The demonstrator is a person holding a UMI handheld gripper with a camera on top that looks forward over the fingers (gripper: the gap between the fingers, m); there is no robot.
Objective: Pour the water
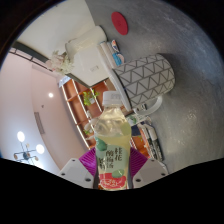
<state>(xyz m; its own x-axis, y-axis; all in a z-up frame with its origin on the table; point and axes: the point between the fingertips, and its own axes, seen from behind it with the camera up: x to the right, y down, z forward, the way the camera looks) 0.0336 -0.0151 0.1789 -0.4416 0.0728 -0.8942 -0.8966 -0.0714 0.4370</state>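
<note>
Currently tilted hard sideways, scene slanted. Gripper [111,168] pinching bottle [112,150] between both pink pads [90,160], neck pointing ahead. Beyond: patterned cup [148,77], red lid [121,20] on grey table [190,60]

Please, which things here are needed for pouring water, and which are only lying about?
For the job:
- bottle with a colourful label, held tilted between the gripper's fingers
- patterned cup beyond it

Lying about:
- red disc
- white box
</note>
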